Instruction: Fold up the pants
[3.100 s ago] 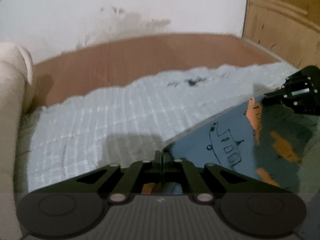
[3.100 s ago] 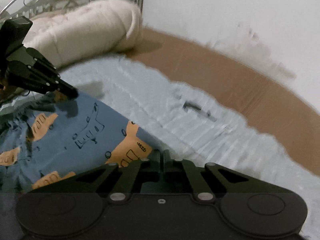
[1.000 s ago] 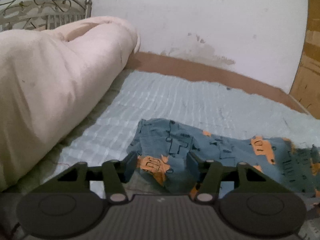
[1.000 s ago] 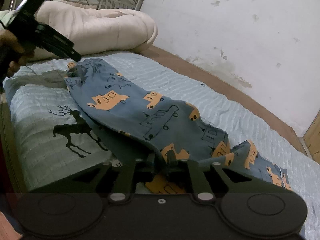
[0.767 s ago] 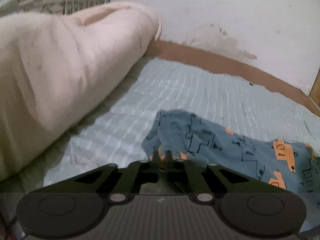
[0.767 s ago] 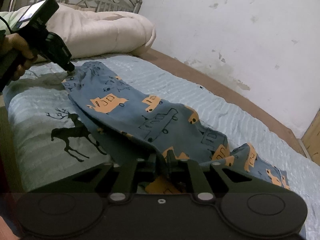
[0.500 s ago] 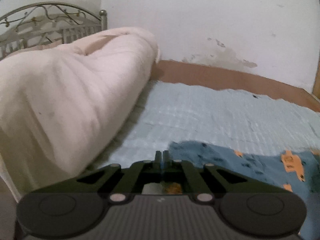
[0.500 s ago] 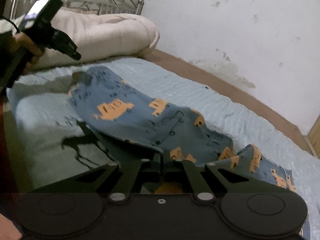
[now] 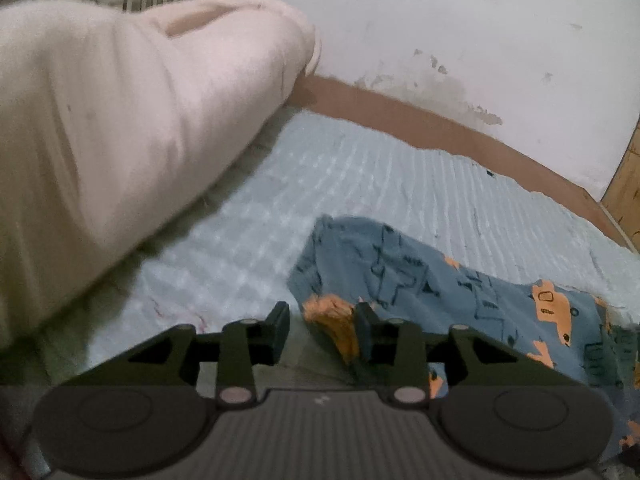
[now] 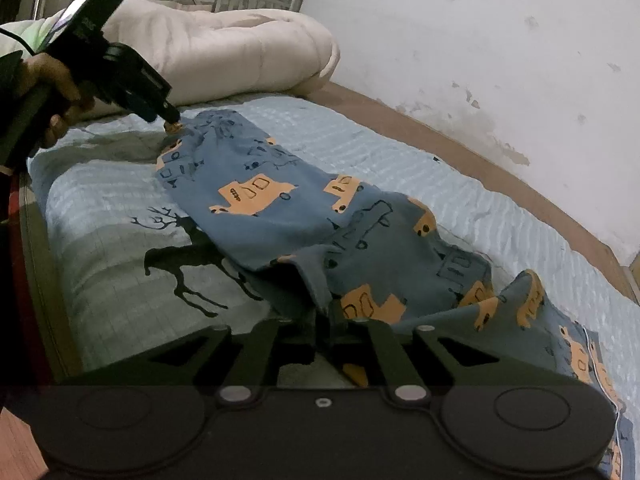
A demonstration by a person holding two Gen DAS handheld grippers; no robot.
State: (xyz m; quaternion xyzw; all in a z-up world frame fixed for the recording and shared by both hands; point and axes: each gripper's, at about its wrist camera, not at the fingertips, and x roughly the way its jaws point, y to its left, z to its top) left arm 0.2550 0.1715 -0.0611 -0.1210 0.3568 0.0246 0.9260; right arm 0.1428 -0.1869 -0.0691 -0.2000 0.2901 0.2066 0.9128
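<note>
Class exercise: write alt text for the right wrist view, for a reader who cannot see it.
The right gripper is shut on the near edge of blue pants printed with orange vehicles, spread on a pale blue bedspread with a black deer print. At upper left, a hand holds the left gripper at the pants' far corner, before a cream duvet.

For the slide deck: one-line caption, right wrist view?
Right tool pinches blue truck-print pants on the bed; left tool at far corner.
</note>
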